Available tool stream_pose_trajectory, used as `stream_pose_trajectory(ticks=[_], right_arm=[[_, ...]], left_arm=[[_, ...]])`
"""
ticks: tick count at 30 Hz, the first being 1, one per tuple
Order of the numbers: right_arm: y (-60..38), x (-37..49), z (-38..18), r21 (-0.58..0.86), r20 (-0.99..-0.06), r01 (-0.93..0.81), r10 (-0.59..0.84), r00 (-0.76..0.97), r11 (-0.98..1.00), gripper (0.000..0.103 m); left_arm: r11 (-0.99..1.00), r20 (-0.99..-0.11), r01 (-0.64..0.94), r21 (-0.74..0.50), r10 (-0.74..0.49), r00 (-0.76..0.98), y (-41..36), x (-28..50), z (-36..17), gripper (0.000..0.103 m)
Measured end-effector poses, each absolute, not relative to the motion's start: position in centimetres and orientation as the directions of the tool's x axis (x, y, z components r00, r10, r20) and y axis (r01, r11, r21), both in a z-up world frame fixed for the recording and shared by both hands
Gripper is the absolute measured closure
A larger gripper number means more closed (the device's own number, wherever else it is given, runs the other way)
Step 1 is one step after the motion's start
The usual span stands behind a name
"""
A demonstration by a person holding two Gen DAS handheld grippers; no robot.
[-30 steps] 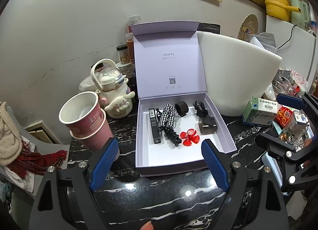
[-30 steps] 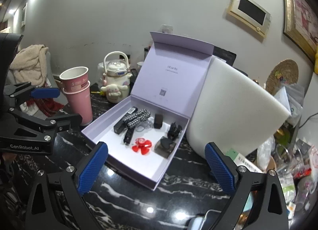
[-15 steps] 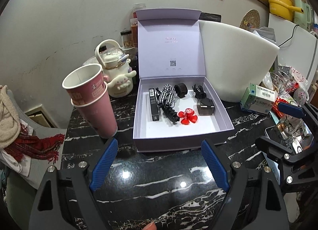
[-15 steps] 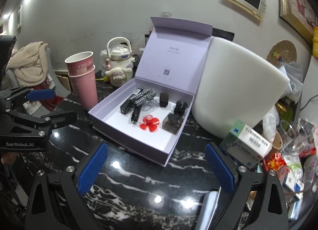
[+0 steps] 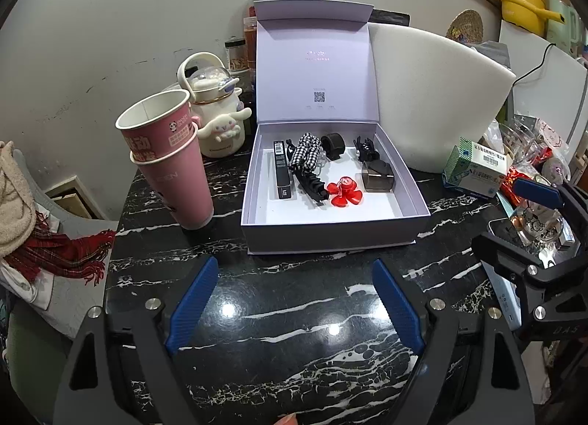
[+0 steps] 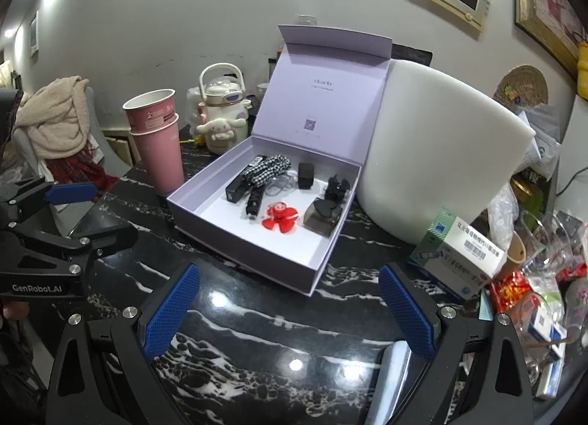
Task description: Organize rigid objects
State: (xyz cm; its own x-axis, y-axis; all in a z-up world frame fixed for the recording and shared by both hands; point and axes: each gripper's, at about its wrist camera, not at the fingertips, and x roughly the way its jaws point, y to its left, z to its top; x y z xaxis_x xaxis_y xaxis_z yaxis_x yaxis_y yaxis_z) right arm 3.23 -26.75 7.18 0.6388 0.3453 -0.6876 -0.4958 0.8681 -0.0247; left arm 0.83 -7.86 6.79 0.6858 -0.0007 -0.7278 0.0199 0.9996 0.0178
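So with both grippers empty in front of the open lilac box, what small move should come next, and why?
Probably ease the left gripper forward and down toward the open lilac cardboard box. Both it and the right gripper stand open and empty above the black marble tabletop, short of the box's front wall, while the small items, such as the red flower-shaped clip, lie inside.

Both fisheye views look forward and down over the dark tabletop point(image 5: 294, 300) at the open box point(image 5: 330, 237), which both share along with the cups point(image 6: 158, 145) (and each other's frame). The left faces it squarely from near; the right sees it from the right, cornerwise.
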Motion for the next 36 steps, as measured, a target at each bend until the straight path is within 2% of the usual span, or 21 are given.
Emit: stream_pose_trajectory(ticks=[36], right_arm=[[-26.75, 3.06, 7.17, -0.038, -0.693, -0.503, 0.34, 0.635, 0.863, 0.004]], left_arm=[[0.999, -0.729, 0.02, 0.039, 0.015, 0.684, -8.14, 0.53, 7.12, 0.017]])
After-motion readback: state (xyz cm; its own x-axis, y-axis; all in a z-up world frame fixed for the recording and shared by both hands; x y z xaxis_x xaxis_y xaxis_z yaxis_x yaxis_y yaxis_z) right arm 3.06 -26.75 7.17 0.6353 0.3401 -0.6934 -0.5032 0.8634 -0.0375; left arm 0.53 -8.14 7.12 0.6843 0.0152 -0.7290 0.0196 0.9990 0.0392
